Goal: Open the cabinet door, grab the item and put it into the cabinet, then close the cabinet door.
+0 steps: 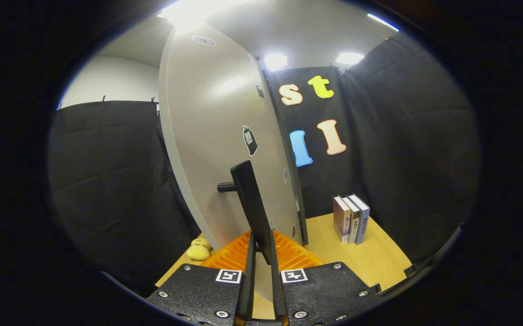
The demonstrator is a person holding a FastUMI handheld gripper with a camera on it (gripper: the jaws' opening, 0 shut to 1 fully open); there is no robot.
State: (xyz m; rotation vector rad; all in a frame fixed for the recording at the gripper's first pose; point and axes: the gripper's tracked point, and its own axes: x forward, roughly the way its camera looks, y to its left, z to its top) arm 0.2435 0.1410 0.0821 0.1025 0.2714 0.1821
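While the tongs (261,253) sit low in the gripper view, their two fingers (249,267) are drawn close together on either side of the door handle (253,206), a flat dark bar that rises up and away between them. Both fingers appear to press on the lower end of that bar, one on each face. A short round post joins the handle to the cabinet door (216,149), which stands just beyond the fingers as a tall pale panel swung edge-on, its curved edge toward the left and its hinge side toward the right. A small dark sticker (250,140) sits on the door above the handle.

At the foot of the door, just ahead of the fingers, lies a ribbed orange piece (236,253); what it belongs to I cannot tell. To the left of it, on the counter (375,262), rests a small yellow soft toy (199,249), near the door's lower edge and apart from the tongs. It lies on the bare wood, outside the cabinet.

To the right of the door, well apart from the fingers, three books (351,218) stand upright side by side on the counter, spines facing out, close against the black cloth wall (107,181). Ceiling lights (274,61) glow above the door's top edge
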